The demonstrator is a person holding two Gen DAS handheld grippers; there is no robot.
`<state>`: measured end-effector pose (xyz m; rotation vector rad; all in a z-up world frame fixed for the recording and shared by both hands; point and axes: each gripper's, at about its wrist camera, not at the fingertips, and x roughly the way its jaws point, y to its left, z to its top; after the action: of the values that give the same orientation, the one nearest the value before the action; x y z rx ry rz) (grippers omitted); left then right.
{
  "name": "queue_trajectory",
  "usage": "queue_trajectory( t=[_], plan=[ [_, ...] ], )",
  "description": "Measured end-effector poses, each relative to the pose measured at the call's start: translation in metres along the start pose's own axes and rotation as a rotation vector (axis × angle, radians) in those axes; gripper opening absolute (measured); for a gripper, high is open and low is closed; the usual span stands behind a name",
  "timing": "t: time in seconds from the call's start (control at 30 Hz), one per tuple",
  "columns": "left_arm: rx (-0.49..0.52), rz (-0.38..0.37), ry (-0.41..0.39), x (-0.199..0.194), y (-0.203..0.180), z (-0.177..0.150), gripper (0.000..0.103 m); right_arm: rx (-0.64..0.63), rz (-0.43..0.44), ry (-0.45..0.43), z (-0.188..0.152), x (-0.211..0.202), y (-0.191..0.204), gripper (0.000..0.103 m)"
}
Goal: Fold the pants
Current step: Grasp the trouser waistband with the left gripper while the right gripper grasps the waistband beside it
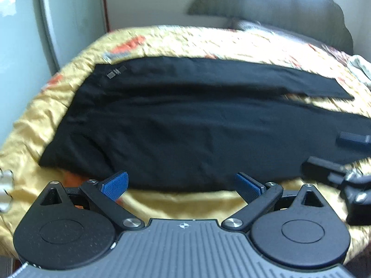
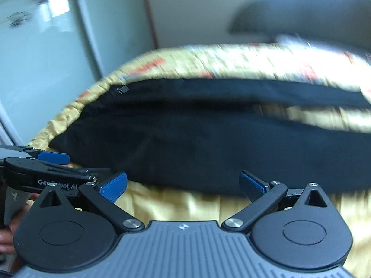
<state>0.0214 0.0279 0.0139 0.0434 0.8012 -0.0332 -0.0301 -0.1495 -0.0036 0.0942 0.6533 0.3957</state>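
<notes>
The pants (image 1: 180,120) lie flat across the middle of the left view, on a yellow patterned bedspread (image 1: 176,199), waistband toward the left of the frame, 2 legs running to the right with a thin wedge of bedspread showing between them. A small tag (image 1: 116,71) sits at the upper left corner of the cloth. In the right view the pants (image 2: 197,143) fill the centre band in the same way, blurred.

The left gripper (image 1: 183,185) sits at the bottom centre of its frame, jaws spread wide and holding nothing, its blue pads (image 1: 116,183) just short of the near edge of the cloth. The right gripper (image 2: 183,185) is likewise spread wide and empty, low in its frame by the near edge.

Risks, as I judge them: both views are smeared, which suggests fast motion, so a grab could land on the bedspread as well as the pants and drag the cover up with the fold. The fabric looks thin and limp, so pinching only 1 layer would leave the lower layer behind and skew the legs. The 2 grippers are close together, the left one showing at the left edge of the right view, so they could knock each other.

Count: 1 pants, 2 legs, 1 tag, 2 grippers, 1 bedspread
</notes>
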Motion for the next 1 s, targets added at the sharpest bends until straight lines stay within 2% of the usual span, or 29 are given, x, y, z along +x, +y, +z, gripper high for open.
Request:
queue_trajectory(
  t=[0.1, 0.13, 0.2, 0.27, 0.37, 0.43, 0.6, 0.73, 0.77, 0.83, 0.87, 0.93, 1.0],
  plan=[
    [-0.036, 0.037, -0.034, 0.003, 0.017, 0.012, 0.099, -0.169, 0.035, -0.11, 0.026, 0.011, 0.004, 0.103],
    [-0.047, 0.038, -0.034, 0.007, 0.023, 0.017, 0.099, -0.214, 0.043, -0.115, 0.036, 0.02, 0.005, 0.103],
    [-0.082, 0.032, -0.031, 0.012, 0.035, 0.025, 0.099, -0.265, 0.061, -0.095, 0.055, 0.044, 0.004, 0.103],
    [-0.116, 0.032, -0.027, 0.017, 0.046, 0.031, 0.099, -0.3, 0.119, -0.056, 0.075, 0.073, 0.002, 0.103],
    [-0.14, 0.033, -0.005, 0.027, 0.059, 0.042, 0.099, -0.288, 0.186, 0.023, 0.104, 0.118, -0.002, 0.103],
    [-0.153, 0.043, 0.009, 0.035, 0.067, 0.05, 0.099, -0.292, 0.266, 0.044, 0.124, 0.148, -0.006, 0.103],
    [-0.196, 0.083, 0.028, 0.058, 0.084, 0.071, 0.099, -0.273, 0.307, 0.112, 0.168, 0.222, -0.013, 0.103],
    [-0.231, 0.094, 0.035, 0.074, 0.094, 0.088, 0.099, -0.327, 0.339, 0.156, 0.194, 0.279, -0.013, 0.102],
    [-0.233, 0.096, 0.036, 0.077, 0.095, 0.092, 0.099, -0.352, 0.342, 0.161, 0.198, 0.291, -0.011, 0.101],
    [-0.235, 0.1, 0.041, 0.084, 0.098, 0.101, 0.099, -0.395, 0.343, 0.157, 0.208, 0.312, -0.006, 0.089],
    [-0.236, 0.099, 0.044, 0.088, 0.099, 0.105, 0.099, -0.414, 0.35, 0.162, 0.213, 0.323, -0.004, 0.087],
    [-0.245, 0.098, 0.049, 0.095, 0.103, 0.115, 0.099, -0.426, 0.379, 0.172, 0.221, 0.341, -0.002, 0.069],
    [-0.264, 0.103, 0.047, 0.102, 0.108, 0.124, 0.099, -0.423, 0.397, 0.203, 0.227, 0.359, -0.001, 0.06]
  ],
)
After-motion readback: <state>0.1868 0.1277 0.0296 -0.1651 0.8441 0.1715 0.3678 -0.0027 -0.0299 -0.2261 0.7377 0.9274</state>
